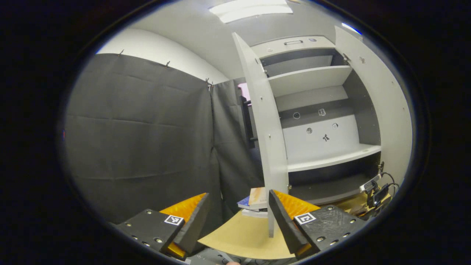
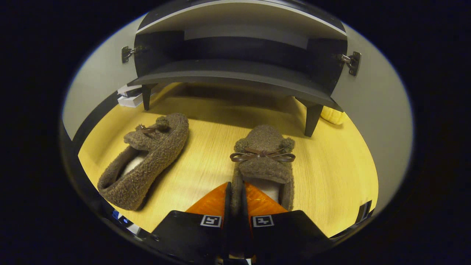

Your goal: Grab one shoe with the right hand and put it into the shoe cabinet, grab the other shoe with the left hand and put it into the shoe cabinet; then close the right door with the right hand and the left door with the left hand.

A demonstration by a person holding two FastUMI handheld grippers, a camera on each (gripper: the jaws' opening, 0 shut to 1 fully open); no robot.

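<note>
Right gripper [image 2: 235,191]: in the right gripper view, its jaws are pinching the side wall of the nearer shoe [image 2: 263,162] at the heel opening, almost together, with the fuzzy rim between them.
Nearer shoe: a brown, curly-fleece slipper with a thin leather bow is sitting on the table [image 2: 331,173], toe pointing to 12 o'clock toward the cabinet.
Other shoe [image 2: 147,158]: a matching slipper is lying at 10 o'clock, well apart, untouched.
Left gripper [image 1: 239,217]: in the left gripper view, its jaws are standing wide apart, holding nothing, raised above the table.
Shoe cabinet [image 1: 320,121]: at 1 o'clock, flat pale panels with dark interior, shelves bare.
Left door [image 1: 265,121]: standing open.
Right door [image 1: 382,106]: standing open.
Books [image 1: 254,202]: stacked beside the left door's foot.
</note>
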